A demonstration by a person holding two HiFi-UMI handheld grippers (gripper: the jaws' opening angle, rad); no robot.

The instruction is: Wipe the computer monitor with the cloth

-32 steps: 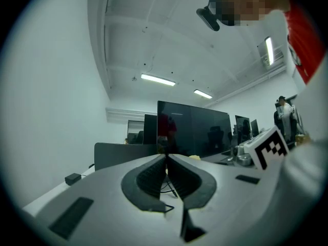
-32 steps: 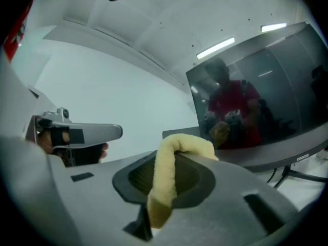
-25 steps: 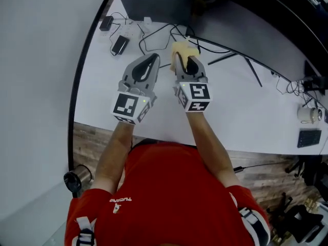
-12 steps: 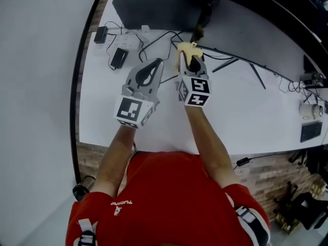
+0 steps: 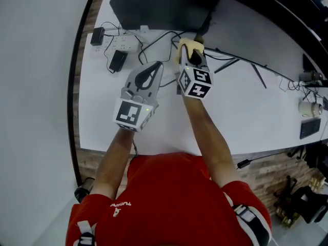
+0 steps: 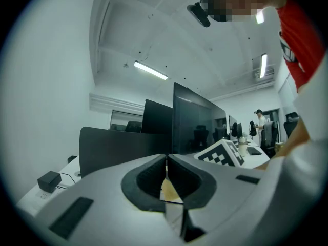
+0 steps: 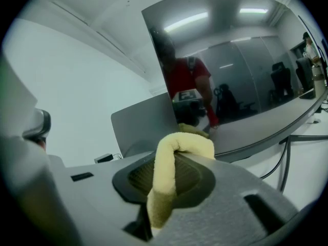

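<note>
Over the white surface (image 5: pixel 241 101), close up against the left lower part of the dark monitor (image 7: pixel 241 65): holding the right claw (image 5: pixel 190 55) clenched on a yellow cloth (image 5: pixel 185 46), the fabric pinched between the jaws, looped up over their tips and bunched at the front. Pointing that claw at the glossy screen, with the cloth's own reflection just above it. Cannot tell whether cloth and glass are touching. Mirrored in the screen as well: a red shirt and ceiling lights.

Carrying the left claw (image 5: pixel 155 66) just beside the right one and a little nearer the body, jaws pressed together on nothing, aimed the same way.

Standing left of the monitor at the far edge: a dark panel (image 5: pixel 154 9). Lying between it and the claws: a white power strip (image 5: pixel 123 39), a black adapter (image 5: pixel 117 60) and dark cables (image 5: pixel 164 35). Far off to the right: a white mug (image 5: pixel 307 109).
</note>
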